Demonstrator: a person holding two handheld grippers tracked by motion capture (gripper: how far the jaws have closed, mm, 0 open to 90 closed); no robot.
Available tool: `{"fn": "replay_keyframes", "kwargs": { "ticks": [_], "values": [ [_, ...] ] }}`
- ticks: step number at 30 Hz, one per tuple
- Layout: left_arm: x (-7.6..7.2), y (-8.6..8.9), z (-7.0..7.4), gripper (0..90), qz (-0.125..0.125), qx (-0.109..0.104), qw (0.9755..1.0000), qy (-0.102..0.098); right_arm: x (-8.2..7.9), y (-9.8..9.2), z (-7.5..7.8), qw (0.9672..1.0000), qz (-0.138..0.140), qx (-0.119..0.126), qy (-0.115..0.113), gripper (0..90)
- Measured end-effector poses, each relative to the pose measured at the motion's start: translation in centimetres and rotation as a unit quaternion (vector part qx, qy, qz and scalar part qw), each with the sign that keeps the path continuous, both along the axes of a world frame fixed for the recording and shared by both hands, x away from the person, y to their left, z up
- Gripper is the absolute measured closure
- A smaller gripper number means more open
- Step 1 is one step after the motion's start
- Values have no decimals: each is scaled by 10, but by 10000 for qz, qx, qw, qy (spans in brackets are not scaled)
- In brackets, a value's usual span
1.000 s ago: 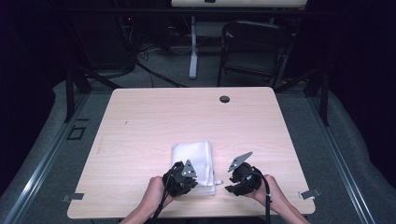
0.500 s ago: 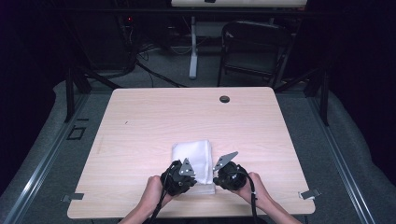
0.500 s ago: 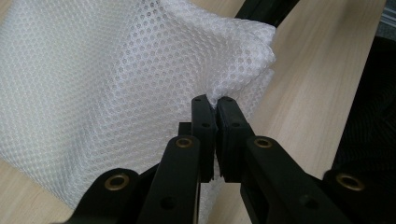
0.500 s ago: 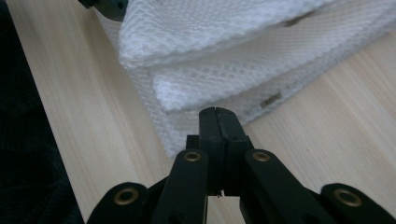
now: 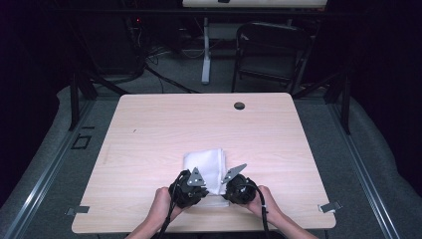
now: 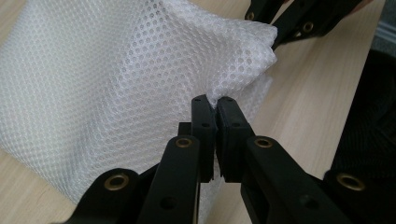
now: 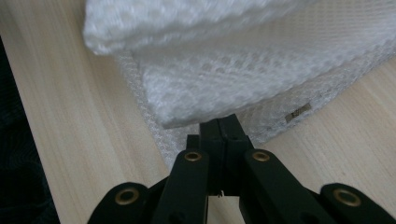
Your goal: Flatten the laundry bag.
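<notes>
A folded white mesh cloth (image 5: 205,164) lies near the front edge of the wooden table (image 5: 149,129). My left gripper (image 5: 197,187) is at the cloth's near left corner. In the left gripper view its jaws (image 6: 215,105) are shut on a raised corner of the mesh cloth (image 6: 116,79). My right gripper (image 5: 232,188) is at the near right corner. In the right gripper view its jaws (image 7: 223,125) are shut on the corner of the cloth's (image 7: 243,79) upper layer. The right gripper (image 6: 275,35) also pinches the far corner in the left gripper view.
A black round grommet (image 5: 239,105) sits near the table's far edge. A dark chair (image 5: 271,50) and a table leg stand behind the table. A small label (image 7: 298,112) shows on the cloth's lower layer. Bare wood lies left, right and beyond the cloth.
The right gripper has moved left and down to the cloth's near right corner and closed on it. The left gripper has stayed put, still holding its corner.
</notes>
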State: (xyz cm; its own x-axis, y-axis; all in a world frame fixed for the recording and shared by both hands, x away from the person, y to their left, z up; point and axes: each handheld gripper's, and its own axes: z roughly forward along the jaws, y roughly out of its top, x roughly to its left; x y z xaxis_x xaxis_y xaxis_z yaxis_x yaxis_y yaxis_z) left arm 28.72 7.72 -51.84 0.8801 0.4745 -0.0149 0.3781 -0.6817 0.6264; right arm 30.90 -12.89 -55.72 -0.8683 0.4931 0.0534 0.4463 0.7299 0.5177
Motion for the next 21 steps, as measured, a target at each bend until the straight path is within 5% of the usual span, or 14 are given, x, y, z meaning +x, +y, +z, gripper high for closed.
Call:
{"fn": "replay_keyframes", "kwargs": {
  "ticks": [3, 4, 6, 10, 21],
  "values": [
    [0, 2, 1, 867, 39, -49, 10000, 48, -2, 1, -3, 9998, -90, 164, 51, 900],
    [0, 3, 1, 867, 48, -39, 10000, 22, 0, 0, -1, 9999, 26, -3, 105, 900],
    [-1, 4, 3, 867, 74, -28, 10000, 2, -2, 1, -3, 9997, -134, 108, 143, 900],
    [-2, 7, 6, 867, 130, -97, 9998, -70, 0, -1, -1, 9998, -16, -84, 189, 900],
    [-8, 12, 12, 866, 378, -188, 9987, -269, 0, -3, -1, 9997, -55, -111, 231, 900]
  ]
}}
